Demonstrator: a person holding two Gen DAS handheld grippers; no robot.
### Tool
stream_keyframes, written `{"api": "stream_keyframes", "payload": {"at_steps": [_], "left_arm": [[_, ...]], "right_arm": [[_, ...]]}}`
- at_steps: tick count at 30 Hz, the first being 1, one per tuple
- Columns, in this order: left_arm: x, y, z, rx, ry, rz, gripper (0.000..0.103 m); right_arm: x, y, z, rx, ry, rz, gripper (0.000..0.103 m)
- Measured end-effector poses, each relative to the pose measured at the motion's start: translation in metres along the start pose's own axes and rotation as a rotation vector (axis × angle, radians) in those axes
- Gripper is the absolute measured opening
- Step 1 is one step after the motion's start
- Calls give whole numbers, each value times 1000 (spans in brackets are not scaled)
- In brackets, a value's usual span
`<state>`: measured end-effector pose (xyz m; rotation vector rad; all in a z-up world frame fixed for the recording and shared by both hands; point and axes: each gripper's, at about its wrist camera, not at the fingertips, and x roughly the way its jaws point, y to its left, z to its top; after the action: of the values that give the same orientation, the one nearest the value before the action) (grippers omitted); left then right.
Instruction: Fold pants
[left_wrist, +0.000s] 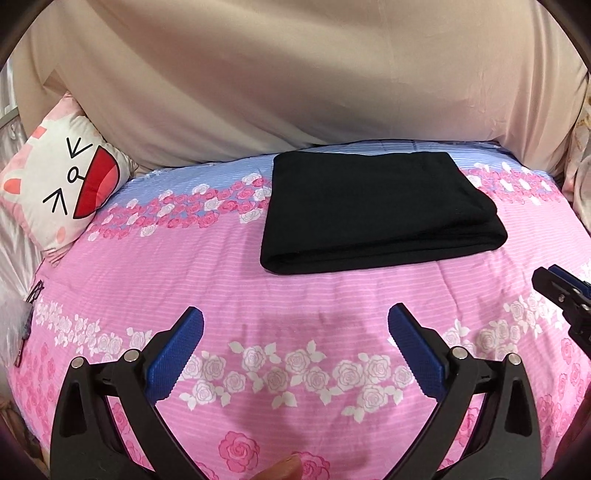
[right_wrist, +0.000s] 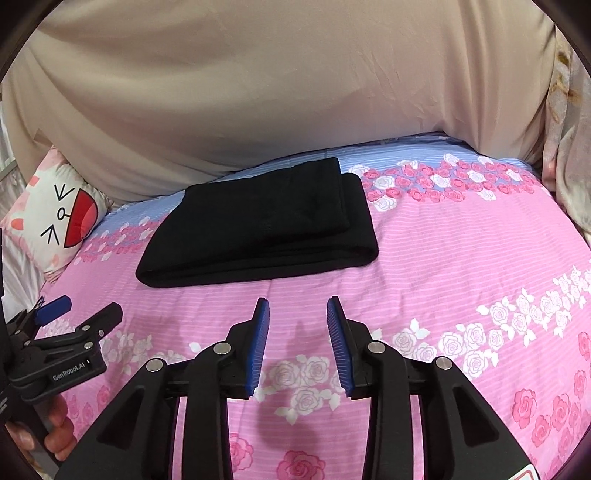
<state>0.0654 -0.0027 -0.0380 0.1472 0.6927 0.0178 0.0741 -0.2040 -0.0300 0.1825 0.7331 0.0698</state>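
Note:
The black pants (left_wrist: 373, 210) lie folded into a neat rectangle on the pink floral bedspread (left_wrist: 258, 288), towards the far side of the bed. In the right wrist view the pants (right_wrist: 266, 229) show stacked layers, the top one set back from the right edge. My left gripper (left_wrist: 295, 319) hovers over bare bedspread short of the pants, jaws wide open and empty. My right gripper (right_wrist: 298, 308) also hangs short of the pants, its blue pads partly apart with nothing between them. Each gripper appears in the other's view: the right gripper (left_wrist: 554, 284) at the right edge, the left gripper (right_wrist: 83, 308) at the left.
A white cat-face cushion (left_wrist: 59, 188) leans at the bed's far left corner. Beige fabric (left_wrist: 295, 81) drapes behind the bed. A patterned curtain (right_wrist: 569, 140) hangs at the right. A hand (right_wrist: 55, 432) holds the left gripper's handle. A small clear packet (left_wrist: 22, 325) lies at the left edge.

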Motion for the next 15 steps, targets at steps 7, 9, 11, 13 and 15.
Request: {"api": "stream_keyframes", "payload": {"at_steps": [7,9,11,13,15], "left_arm": [[-13,3,-5,-2,-15,1,98],[-15,4,-6,-8,-16,-7,98],[-17,5,-7,-13,-17,-10,98],[-18,5,-8,-9,-22,-9,98],[-20,6,-10,-10,-23,-5,98]], "right_arm": [[-10,13,-2,-20,-20,-6,47],[-11,17,-3,-23,-20,-5,47],[-11,19,-3,-24,-18,-3,47],[-14,22,-5,-23,-22,-6,47],[-16,24,-6,-18,-24,-5,48]]}}
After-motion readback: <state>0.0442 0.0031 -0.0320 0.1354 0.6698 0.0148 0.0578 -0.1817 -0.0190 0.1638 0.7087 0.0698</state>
